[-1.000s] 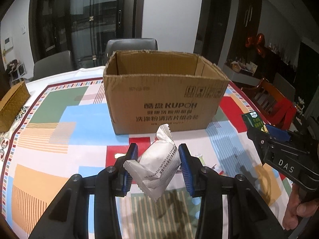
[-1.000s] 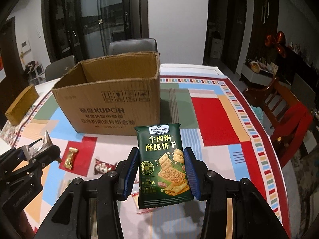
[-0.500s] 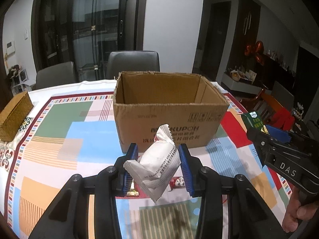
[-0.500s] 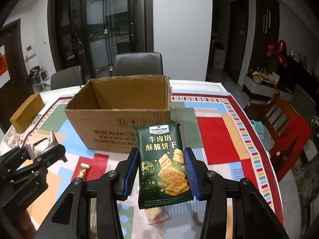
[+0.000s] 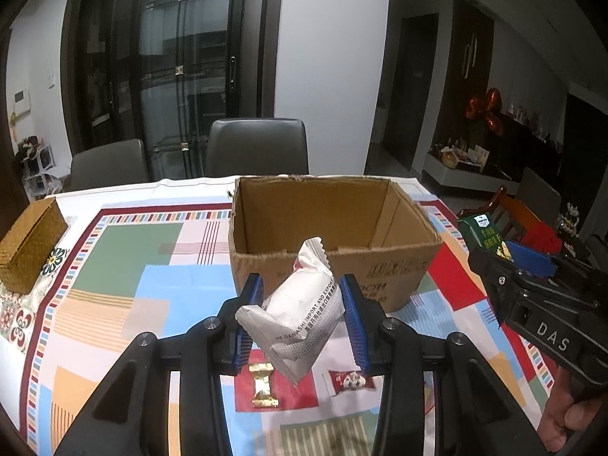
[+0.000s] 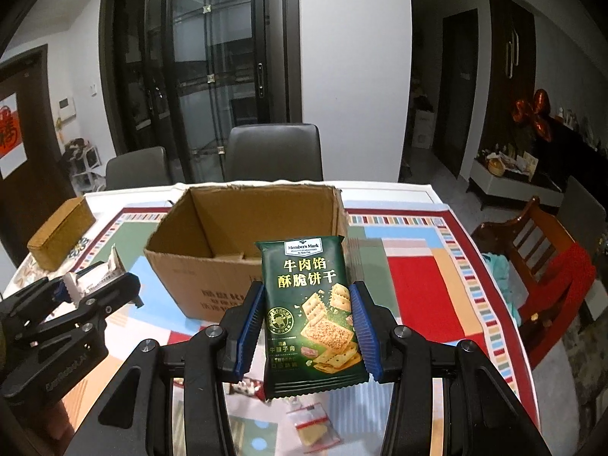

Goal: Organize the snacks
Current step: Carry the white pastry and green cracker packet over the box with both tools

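Dim room: white wall (image 5: pixel 330 57), dark glass doors (image 5: pixel 171 76), two grey chairs (image 5: pixel 258 148) behind table with colour-block cloth (image 5: pixel 125 250), wooden chair (image 6: pixel 539 239) right.

Green cracker packet (image 6: pixel 309 311) reads "Member's Mark"; right hand-held gripper (image 5: pixel 526 256), "DAS".

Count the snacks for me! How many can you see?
5. A white packet in the left tongs, a green cracker pack in the right tongs, and a gold candy, a red candy and a clear packet on the tablecloth. More may be hidden.
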`<state>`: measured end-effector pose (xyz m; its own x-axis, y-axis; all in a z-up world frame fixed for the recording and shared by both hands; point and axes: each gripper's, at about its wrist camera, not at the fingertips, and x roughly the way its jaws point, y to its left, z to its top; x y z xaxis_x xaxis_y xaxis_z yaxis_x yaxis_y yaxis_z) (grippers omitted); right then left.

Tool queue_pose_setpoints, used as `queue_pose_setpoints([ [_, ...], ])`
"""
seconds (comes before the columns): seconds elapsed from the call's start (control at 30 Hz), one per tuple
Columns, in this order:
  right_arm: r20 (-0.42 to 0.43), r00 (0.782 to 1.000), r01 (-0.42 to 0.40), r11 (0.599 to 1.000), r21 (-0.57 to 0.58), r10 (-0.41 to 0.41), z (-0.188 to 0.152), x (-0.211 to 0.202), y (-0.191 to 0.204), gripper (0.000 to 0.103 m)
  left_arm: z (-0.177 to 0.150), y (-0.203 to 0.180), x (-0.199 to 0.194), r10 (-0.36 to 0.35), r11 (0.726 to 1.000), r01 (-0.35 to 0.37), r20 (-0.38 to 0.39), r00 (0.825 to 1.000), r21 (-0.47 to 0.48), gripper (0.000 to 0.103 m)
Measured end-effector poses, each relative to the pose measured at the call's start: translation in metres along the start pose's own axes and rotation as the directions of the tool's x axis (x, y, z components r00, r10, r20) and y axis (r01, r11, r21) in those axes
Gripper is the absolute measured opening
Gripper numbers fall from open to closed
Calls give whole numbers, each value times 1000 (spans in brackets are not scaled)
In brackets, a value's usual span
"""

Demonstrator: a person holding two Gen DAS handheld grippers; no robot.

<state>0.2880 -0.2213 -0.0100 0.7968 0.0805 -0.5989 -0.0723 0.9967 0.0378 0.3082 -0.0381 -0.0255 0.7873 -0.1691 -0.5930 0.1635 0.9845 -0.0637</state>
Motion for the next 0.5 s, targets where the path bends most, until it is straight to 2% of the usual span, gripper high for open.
queue_pose_setpoints([
  [0.5,42,999,-7,1000,7,7,29,8,4,47,32,6,11,3,1000,-3,34,999,14,41],
])
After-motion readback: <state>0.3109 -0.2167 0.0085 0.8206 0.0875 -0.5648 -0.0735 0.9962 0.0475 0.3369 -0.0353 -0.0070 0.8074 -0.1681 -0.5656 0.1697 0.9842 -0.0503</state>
